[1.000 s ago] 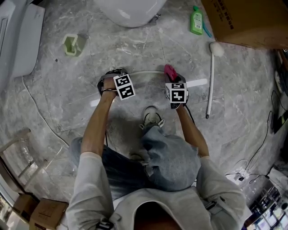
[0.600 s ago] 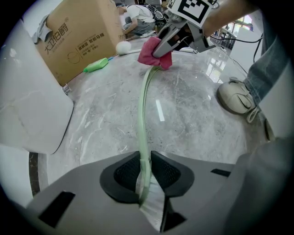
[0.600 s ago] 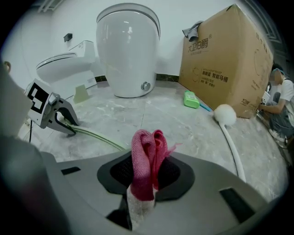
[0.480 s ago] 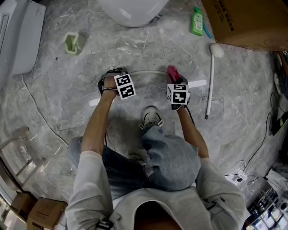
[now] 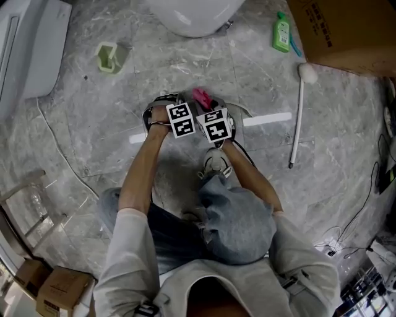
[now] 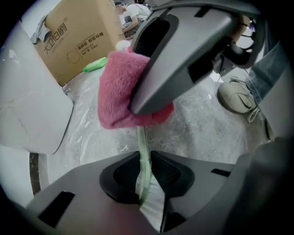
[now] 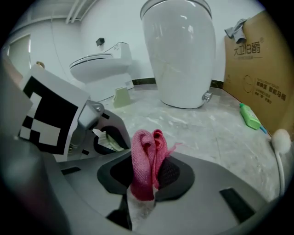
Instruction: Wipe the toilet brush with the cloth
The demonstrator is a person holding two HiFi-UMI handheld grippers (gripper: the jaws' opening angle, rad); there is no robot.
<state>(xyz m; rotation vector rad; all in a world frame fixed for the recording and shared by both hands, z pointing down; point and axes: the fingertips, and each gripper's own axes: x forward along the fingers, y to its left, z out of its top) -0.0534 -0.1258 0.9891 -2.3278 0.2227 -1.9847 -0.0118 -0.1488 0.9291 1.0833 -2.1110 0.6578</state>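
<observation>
Pink cloth (image 7: pixel 143 156) bunched and pinched tight by the right gripper (image 7: pixel 146 181), touching the pale green toilet brush (image 6: pixel 142 143) (a thin flat strip), brush clamped in the left gripper (image 6: pixel 146 179), both grippers side by side over grey marble floor (image 5: pixel 93 142), white toilet (image 7: pixel 179 50) nearby.

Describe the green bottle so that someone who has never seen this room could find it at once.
Find the big cardboard box at the top right of the head view. On the marble floor by its left corner, between box and white toilet, lies the bottle. It alone there is bright green; the stick nearby is long and white.
</observation>
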